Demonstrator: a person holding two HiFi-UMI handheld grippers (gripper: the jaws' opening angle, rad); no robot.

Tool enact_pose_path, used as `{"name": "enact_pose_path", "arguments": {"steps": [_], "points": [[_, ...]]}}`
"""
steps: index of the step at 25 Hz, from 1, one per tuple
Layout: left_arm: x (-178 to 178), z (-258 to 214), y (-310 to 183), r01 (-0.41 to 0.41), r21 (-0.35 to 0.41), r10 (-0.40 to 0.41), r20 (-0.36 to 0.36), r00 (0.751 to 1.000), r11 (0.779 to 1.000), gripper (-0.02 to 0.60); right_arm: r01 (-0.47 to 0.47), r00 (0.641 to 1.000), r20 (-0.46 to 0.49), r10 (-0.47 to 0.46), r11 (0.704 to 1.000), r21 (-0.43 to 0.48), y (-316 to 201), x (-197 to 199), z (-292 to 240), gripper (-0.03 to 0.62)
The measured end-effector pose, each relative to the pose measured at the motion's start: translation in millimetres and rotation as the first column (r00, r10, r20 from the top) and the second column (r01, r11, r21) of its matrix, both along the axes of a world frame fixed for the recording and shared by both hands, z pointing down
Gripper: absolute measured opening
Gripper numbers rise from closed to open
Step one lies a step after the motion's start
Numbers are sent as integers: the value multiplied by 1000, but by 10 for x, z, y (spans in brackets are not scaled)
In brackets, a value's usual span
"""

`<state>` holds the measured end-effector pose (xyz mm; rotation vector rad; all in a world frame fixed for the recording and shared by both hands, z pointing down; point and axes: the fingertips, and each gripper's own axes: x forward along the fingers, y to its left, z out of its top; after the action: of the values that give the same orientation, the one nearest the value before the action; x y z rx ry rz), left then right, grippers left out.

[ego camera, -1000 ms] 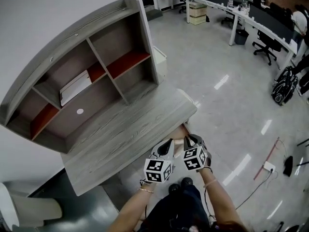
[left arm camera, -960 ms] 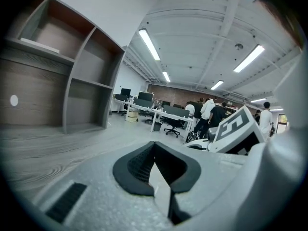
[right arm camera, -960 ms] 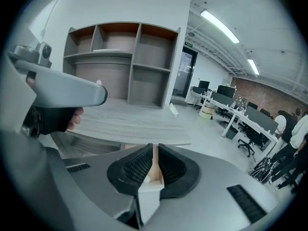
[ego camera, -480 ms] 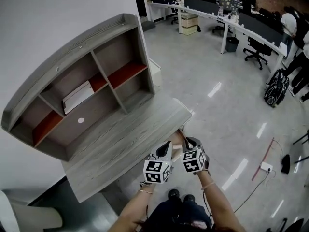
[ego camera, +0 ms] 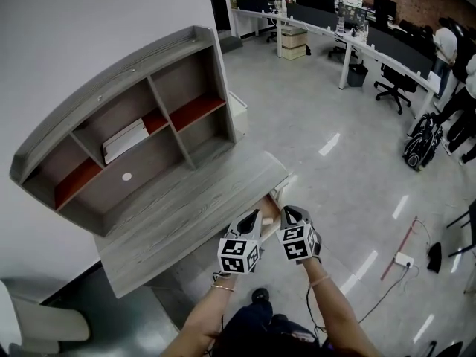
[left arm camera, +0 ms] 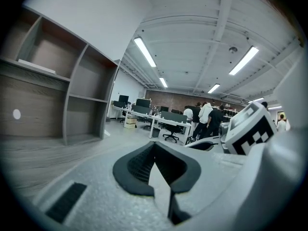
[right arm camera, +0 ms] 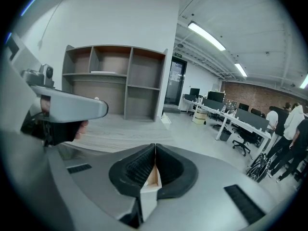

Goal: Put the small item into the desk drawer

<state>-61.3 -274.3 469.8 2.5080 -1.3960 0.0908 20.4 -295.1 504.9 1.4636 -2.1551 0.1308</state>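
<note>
At the far left, the shelf unit point(ego camera: 149, 117) stands along the back of the table point(ego camera: 186, 214), against the wall. A flat white thing point(ego camera: 125, 140) lies in one of its middle compartments, well away from the work. The tabletop itself carries nothing that I can see.

At the table's near right corner, the left tongs point(ego camera: 255, 218) point almost level toward the far edge of the table. Their pads are pressed together with nothing between them. This hand seems only to wait beside the other, out of the way.

Just to their right, a tan patch shows between the two tools under the table edge. I take it for the drawer point(ego camera: 271, 204), though I cannot tell how far open it stands.

The right tongs point(ego camera: 291, 216) tilt down more steeply, right beside that spot. Their jaws have just been closing and the pads now meet with no object pinched. Empty tongs beside the drawer suggest the small item has been let go there. It shows in no view, so I cannot tell where it lies.

Far right, across the shiny floor, office desks point(ego camera: 357, 36) and chairs point(ego camera: 390, 88) stand well apart.
</note>
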Motion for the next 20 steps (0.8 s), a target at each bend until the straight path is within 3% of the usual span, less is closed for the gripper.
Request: {"name": "enact_pose_path", "arguments": {"steps": [20], "points": [[236,-520,1066,37,84,-41,51,998,996,15,51,993,98,-66,987,153,1118,272,-647,2]]}}
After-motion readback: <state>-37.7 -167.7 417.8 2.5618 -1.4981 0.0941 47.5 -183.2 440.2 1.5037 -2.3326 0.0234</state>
